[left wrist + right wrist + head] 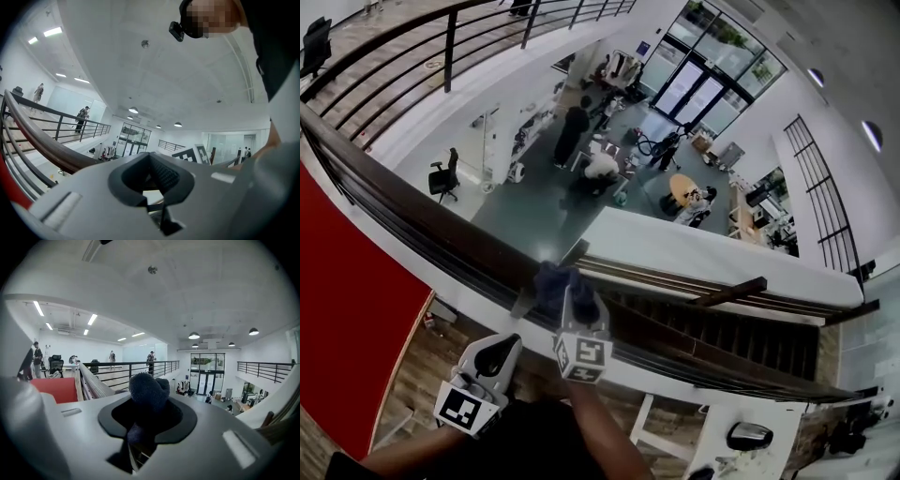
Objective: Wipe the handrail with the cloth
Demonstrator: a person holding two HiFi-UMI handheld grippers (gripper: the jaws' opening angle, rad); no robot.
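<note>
The dark wooden handrail runs from upper left to lower right across the head view. A dark blue cloth lies bunched on its top. My right gripper is shut on the cloth and presses it against the rail. In the right gripper view the cloth bulges out between the jaws of the right gripper, with the handrail stretching away to the left. My left gripper hangs just below the rail on the near side. In its own view the left gripper looks shut and holds nothing; the handrail curves past at left.
Beyond the rail is a drop to a lower floor with people, desks and an office chair. A red panel stands at left. Another black railing crosses the upper left. Wooden stair posts rise at right.
</note>
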